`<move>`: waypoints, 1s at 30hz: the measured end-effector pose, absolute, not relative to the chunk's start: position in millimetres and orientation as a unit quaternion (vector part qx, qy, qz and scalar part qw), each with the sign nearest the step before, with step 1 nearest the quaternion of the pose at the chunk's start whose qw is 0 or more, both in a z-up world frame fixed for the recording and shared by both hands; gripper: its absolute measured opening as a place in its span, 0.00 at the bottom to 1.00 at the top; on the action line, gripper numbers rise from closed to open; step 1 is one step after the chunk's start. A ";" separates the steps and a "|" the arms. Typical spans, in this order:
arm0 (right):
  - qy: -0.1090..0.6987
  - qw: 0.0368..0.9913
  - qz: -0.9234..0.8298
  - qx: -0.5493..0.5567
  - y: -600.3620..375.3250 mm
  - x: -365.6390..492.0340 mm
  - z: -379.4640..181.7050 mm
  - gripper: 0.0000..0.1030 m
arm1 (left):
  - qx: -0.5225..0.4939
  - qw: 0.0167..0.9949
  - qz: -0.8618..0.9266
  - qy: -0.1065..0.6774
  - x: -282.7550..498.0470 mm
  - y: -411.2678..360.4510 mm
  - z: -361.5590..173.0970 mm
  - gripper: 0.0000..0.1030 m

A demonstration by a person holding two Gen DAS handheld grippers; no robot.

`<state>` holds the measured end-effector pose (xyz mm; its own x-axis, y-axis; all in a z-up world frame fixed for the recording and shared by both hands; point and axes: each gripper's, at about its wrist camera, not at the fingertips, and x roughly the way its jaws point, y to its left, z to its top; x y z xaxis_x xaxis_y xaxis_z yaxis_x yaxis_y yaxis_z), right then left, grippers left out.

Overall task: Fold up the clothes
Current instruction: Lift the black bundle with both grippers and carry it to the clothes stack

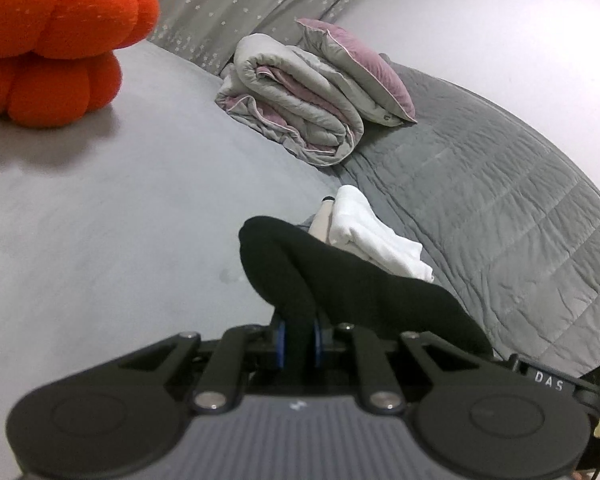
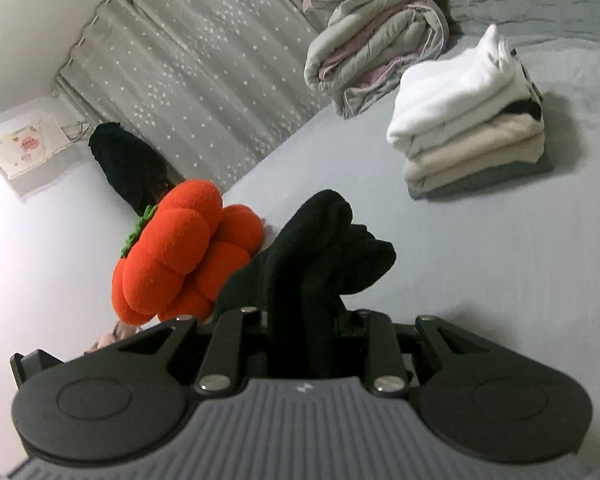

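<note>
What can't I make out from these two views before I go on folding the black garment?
- Left gripper fingertips: left wrist view, wrapped by the black garment.
- Right gripper fingertips: right wrist view, buried in the same cloth.
- Garment type and shape: bunched in both views.
- Folded pile: in the left wrist view, mostly behind the garment.

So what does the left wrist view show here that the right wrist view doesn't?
Only the left wrist view shows the quilted grey cover beside the bedsheet.

Only the right wrist view shows the full stack of folded clothes, the wall cloth with a pink print and a dark shape by the curtain.

Both show the black garment clamped in the jaws, the orange cushion and the rolled duvet.
</note>
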<state>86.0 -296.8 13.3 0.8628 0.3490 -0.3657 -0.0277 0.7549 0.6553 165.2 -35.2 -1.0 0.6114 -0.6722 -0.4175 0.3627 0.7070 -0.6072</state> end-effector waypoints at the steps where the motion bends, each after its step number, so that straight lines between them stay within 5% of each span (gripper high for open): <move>1: 0.237 0.907 0.101 0.332 -297.6 87.8 14.7 0.25 | -0.235 0.866 -0.301 0.323 168.0 -38.5 1.7 0.12; 30: 0.081 0.932 -0.023 0.353 -396.5 182.2 62.1 0.25 | -0.182 0.839 -0.425 0.286 333.5 -206.4 74.1 0.12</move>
